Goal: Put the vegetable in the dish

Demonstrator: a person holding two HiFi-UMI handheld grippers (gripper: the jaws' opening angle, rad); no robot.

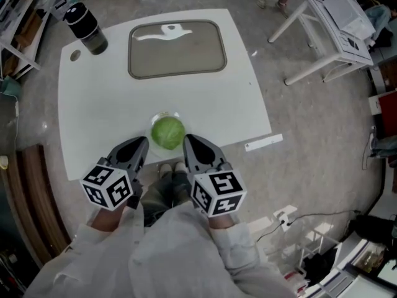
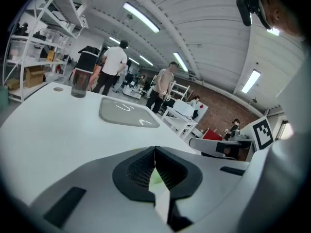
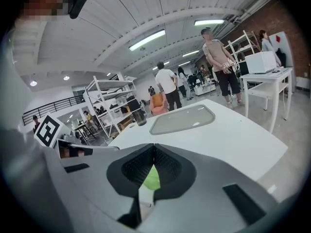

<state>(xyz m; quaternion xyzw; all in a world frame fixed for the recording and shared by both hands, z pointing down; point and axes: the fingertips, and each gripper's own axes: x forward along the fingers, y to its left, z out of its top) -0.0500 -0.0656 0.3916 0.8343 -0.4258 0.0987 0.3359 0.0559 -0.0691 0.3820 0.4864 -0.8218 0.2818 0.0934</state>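
Vegetable (image 1: 168, 133) lies on the table (image 1: 93, 104) between left claw (image 1: 144, 143) and right claw (image 1: 187, 140), both closed empty.

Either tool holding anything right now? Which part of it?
Nothing held. Left tool and right tool are both shut, jaws together and empty; the green vegetable sits on the white table between them.

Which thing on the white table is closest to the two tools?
The round green vegetable, lying between the left tool and right tool; the grey dish and dark cup sit far across the table.
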